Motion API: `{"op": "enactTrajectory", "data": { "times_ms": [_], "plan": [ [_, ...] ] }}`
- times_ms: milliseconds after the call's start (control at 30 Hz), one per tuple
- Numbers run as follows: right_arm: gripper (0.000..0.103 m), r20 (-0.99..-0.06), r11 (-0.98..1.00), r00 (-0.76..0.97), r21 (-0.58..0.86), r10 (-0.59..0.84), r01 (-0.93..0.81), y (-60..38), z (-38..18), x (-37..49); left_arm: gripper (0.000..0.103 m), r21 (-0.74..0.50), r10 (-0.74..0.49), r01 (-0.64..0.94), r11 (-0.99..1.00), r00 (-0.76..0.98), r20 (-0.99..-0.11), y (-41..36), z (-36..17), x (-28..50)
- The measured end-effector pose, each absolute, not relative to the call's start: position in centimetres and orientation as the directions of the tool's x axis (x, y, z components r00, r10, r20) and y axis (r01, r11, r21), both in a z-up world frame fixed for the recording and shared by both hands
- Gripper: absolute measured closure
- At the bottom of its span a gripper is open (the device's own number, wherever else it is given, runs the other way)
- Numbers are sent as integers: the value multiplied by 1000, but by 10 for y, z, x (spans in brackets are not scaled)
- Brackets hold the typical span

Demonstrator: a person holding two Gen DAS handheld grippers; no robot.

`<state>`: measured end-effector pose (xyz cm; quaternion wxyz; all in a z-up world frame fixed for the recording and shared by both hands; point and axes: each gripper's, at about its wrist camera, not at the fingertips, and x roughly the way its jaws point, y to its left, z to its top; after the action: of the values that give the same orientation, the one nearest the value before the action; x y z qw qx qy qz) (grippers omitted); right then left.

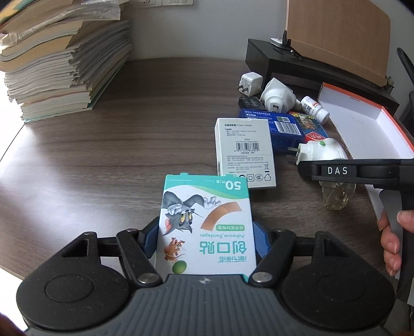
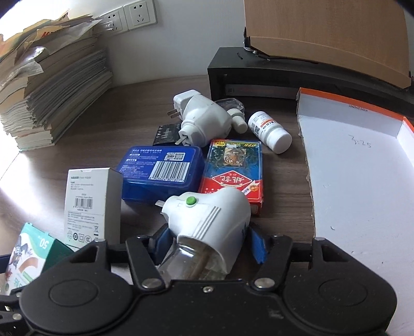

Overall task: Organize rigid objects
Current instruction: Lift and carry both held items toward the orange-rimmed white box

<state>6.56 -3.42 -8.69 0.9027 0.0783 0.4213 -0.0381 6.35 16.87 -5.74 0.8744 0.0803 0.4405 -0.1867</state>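
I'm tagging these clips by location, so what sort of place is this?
Probably a study or home-office desk: a tall stack of books against the wall, wall sockets above it, a black monitor riser, and household clutter beside an open cardboard box on the wooden desk.

I'm seeing daylight coming in from the left, glaring white across the wooden table point(image 1: 103, 160) near the book stack point(image 2: 51, 98). The fisheye is bending edges and darkening corners, though the centres are staying sharp
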Motion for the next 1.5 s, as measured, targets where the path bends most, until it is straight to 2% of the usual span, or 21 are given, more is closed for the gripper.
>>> {"op": "enactTrajectory", "data": {
  "times_ms": [200, 433, 933, 1200, 1500],
  "plan": [
    [31, -756, 977, 654, 146, 7, 158, -47, -78, 50, 31, -36, -283, 408, 912, 563, -777, 167, -48, 59],
    [31, -689, 971, 723, 129, -57, 200, -70, -41, 24, 31, -71, -343, 440, 895, 579, -740, 139, -32, 59],
    [31, -640, 926, 727, 66, -247, 373, -182, 10, -10, 31, -150, -514, 585, 797, 527, -676, 10, -2, 63],
    [31, -633, 922, 730, 65, -257, 382, -234, 20, -9, 31, -139, -526, 604, 785, 530, -665, -49, 8, 69],
    [31, -635, 945, 748, 84, -194, 316, -276, 9, 8, 31, -120, -470, 545, 830, 565, -679, -93, 2, 69]
  ]
}}
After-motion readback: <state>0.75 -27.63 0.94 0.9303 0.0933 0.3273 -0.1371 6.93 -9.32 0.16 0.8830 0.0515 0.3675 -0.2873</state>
